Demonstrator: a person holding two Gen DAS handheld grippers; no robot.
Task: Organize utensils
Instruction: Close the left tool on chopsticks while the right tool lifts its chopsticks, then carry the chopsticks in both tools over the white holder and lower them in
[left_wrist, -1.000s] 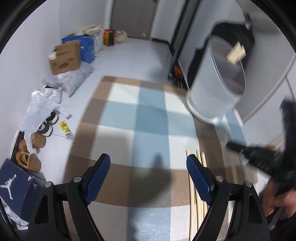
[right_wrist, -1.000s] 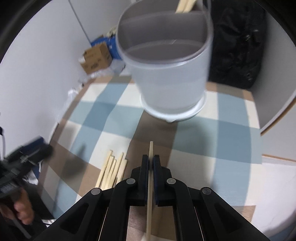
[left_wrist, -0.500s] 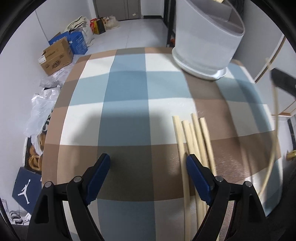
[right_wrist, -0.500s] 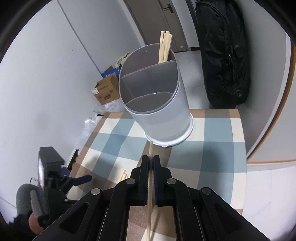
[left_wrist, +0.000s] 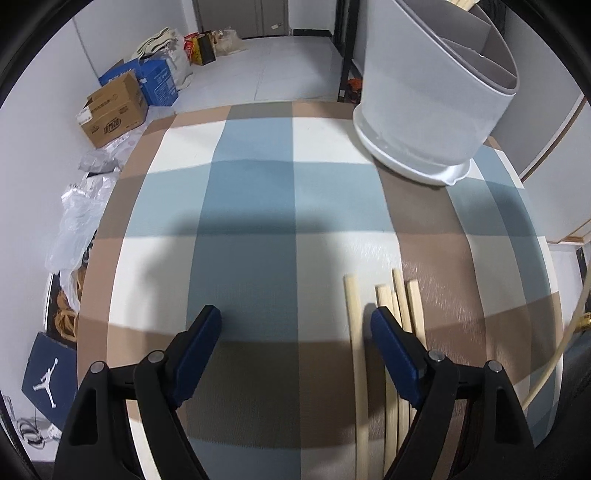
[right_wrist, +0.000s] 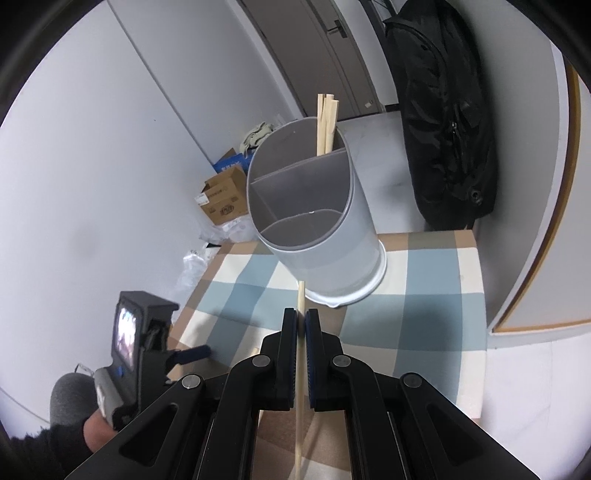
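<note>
The right gripper (right_wrist: 301, 325) pinched one thin wooden chopstick (right_wrist: 300, 369) near the smooth grey divided holder (right_wrist: 332, 236), while the left gripper (left_wrist: 295, 325), jaws closing on nothing, hung over round pale chopsticks (left_wrist: 397, 332) on the checked cloth (left_wrist: 258, 206).

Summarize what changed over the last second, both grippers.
The right gripper lifted its chopstick off the table, so the holder now sits lower and farther in its view. The left gripper swung over the table toward the loose chopsticks; its jaws are closing slightly with nothing between them. Unchanged: right jaws clamped on the chopstick, chopsticks standing in the holder's back compartment, holder in place.
</note>
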